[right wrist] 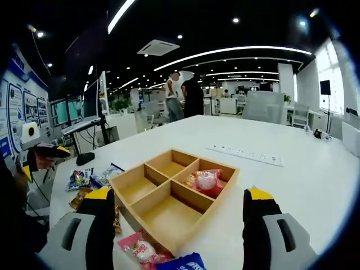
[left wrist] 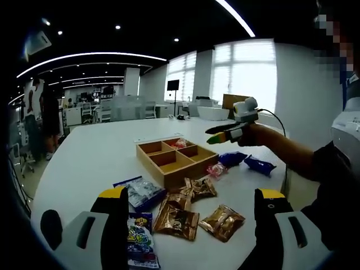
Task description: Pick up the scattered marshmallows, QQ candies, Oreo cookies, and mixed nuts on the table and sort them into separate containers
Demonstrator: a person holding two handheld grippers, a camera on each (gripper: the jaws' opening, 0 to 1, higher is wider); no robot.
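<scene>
While right gripper [right wrist: 177,225] hovered over wooden tray [right wrist: 169,216], jaws spread, empty; pink marshmallow pack [right wrist: 205,181] sat in one compartment (another pack [right wrist: 142,248] outside, near corner). Best: descend straight, pinch pack's middle.

Open office: bright windows [left wrist: 244,70], curved ceiling light strips [right wrist: 230,52], white table [left wrist: 95,152], desks and chairs [right wrist: 301,115] behind.

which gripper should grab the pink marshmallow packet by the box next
Right. The open right gripper hangs over the wooden four-compartment box, with the pink marshmallow packet just below its jaws; the left gripper faces gold foil packets.
</scene>
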